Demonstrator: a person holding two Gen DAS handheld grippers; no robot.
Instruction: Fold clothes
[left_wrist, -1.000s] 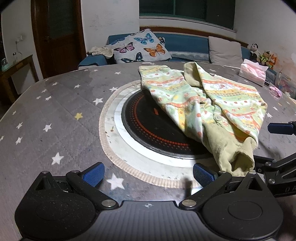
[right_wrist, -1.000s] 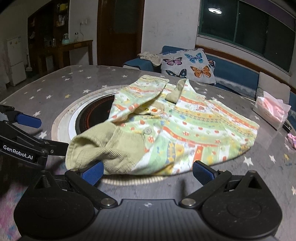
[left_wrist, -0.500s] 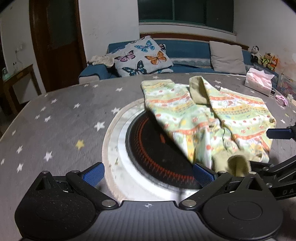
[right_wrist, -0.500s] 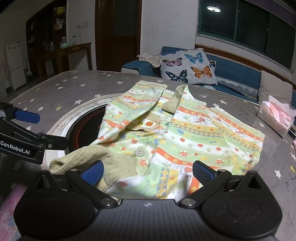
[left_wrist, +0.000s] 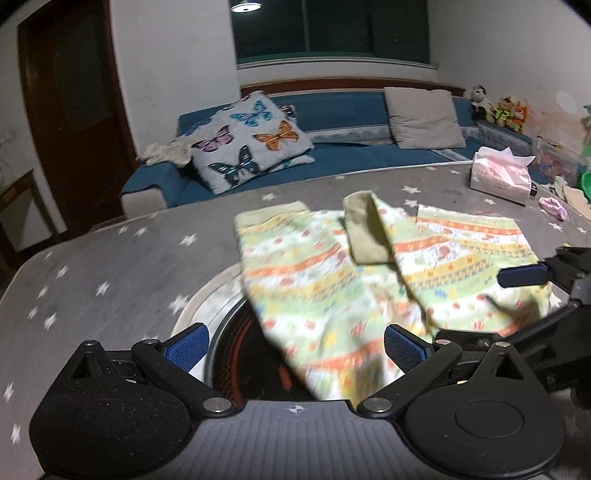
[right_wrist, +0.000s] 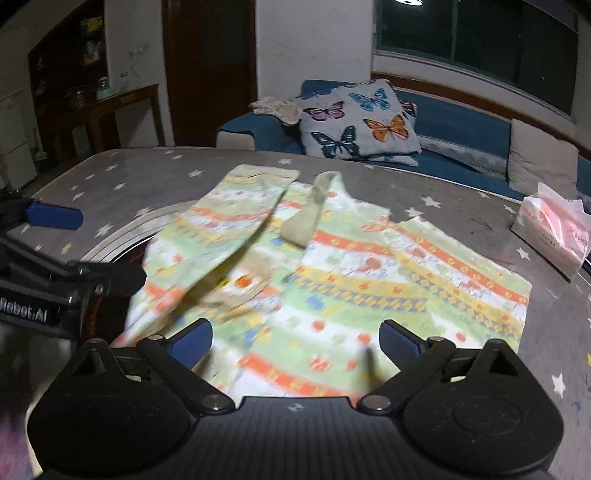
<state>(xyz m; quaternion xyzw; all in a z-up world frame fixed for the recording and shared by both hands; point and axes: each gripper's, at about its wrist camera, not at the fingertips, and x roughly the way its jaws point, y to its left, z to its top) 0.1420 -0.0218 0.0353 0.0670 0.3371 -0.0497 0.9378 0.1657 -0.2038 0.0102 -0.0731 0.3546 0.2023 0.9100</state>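
Sprawling over the star-printed grey table's (right_wrist: 122, 177) middle, your pastel striped cotton garment (right_wrist: 332, 273) runs lengthwise from near edge to far edge, sleeve (right_wrist: 243, 210) pointing away. Your left gripper (left_wrist: 295, 343) and right gripper (right_wrist: 295, 341) both gape wide, holding nothing.

Setting: home living room, night-time.
Seating: blue sofa (left_wrist: 369, 147) along wall under dark window (left_wrist: 332, 29).
Cushions: butterfly-print pillow (left_wrist: 251, 140); plain grey pillow (left_wrist: 423, 118).
Table: round, grey star-print cover (left_wrist: 110, 266), built-in hob ring (left_wrist: 236, 354) at centre.
Oddments: tissue pack (left_wrist: 500, 179); plush toys (left_wrist: 498, 109) on sofa end.
Joinery: dark wooden door (right_wrist: 208, 70); side cabinet (right_wrist: 110, 114).
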